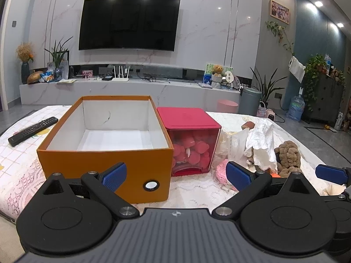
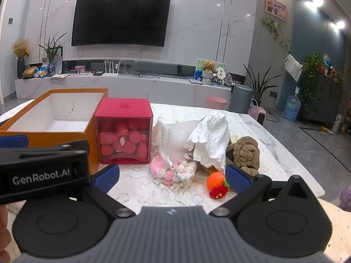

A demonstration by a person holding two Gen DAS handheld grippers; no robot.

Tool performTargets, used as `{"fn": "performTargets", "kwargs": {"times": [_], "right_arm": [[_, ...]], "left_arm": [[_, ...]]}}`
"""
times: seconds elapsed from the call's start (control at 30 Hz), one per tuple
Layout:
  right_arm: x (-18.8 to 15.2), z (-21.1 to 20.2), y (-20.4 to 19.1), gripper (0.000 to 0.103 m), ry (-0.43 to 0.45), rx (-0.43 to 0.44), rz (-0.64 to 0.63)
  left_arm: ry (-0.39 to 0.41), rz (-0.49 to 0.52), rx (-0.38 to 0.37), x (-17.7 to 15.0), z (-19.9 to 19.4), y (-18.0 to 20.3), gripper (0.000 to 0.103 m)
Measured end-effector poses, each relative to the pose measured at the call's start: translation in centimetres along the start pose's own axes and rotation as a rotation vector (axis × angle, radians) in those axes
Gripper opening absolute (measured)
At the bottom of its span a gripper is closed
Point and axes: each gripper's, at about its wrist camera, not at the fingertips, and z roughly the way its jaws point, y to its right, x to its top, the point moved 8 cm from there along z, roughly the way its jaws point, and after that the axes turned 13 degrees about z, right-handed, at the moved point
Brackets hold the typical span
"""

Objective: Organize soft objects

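Note:
An empty orange box [image 1: 105,153] [image 2: 52,118] with a white inside stands on the table. Right of it is a red lidded bin [image 1: 193,140] [image 2: 124,131] full of pink soft pieces. Further right lies a heap: a pink-and-white crochet piece [image 2: 169,171], a crumpled white cloth [image 2: 210,140] [image 1: 261,140], a brown plush [image 2: 243,153] [image 1: 287,153] and an orange crochet ball [image 2: 216,180] with a red knit bit. My left gripper [image 1: 176,175] hangs open before the box's near corner, holding nothing. My right gripper [image 2: 172,176] is open in front of the heap, also holding nothing.
A black remote [image 1: 33,130] lies left of the orange box on the lace cloth. A clear plastic bag [image 2: 175,135] sits under the heap. The left gripper's body [image 2: 41,171] fills the right wrist view's left side. A purple fuzzy thing [image 2: 345,197] peeks in at right.

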Motion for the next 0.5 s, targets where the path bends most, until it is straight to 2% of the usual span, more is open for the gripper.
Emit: {"fn": "performTargets", "kwargs": {"times": [0.5], "right_arm": [[-0.11,-0.03,-0.22,0.1,-0.001,-0.005,-0.005]], "left_arm": [[-0.01,-0.006,-0.013,-0.23,-0.04,-0.27,0.103]]}}
